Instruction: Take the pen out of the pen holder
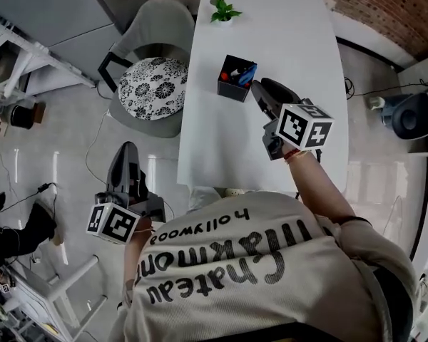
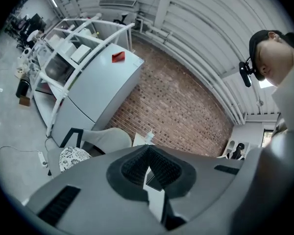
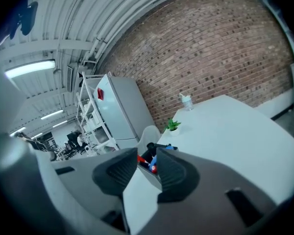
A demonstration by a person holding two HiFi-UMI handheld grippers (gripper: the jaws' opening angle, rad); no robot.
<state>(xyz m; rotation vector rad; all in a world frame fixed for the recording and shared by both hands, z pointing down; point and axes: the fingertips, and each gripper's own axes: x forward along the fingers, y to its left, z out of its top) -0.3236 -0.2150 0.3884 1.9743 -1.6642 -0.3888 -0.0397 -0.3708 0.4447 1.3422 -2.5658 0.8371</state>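
Near the upper middle of the head view, the pen holder (image 1: 232, 89) stands on the white counter (image 1: 285, 27), a small dark box with a blue pen (image 1: 245, 71) and something red-tipped leaning together in its open top. A pen like this should be light, stiff and rather smooth, so it may slip or swing if pinched at the very end. The better hold is probably across the barrel just above the rim, followed by a pull along its lean. The holder itself looks light enough to tip or be dragged along. The right gripper (image 1: 260, 90) hangs just right of the holder with its fingers apart and nothing between them; its own view frames the pens beyond the gap. The left gripper (image 1: 126, 154) is low at the left, off the counter over the floor, its fingers closed tip to tip and empty. A potted plant (image 1: 223, 11) sits further up the counter, well apart, and a chair with a patterned cushion (image 1: 153, 87) stands at the counter's left edge. Only the neighbouring pen crowds the grasp.
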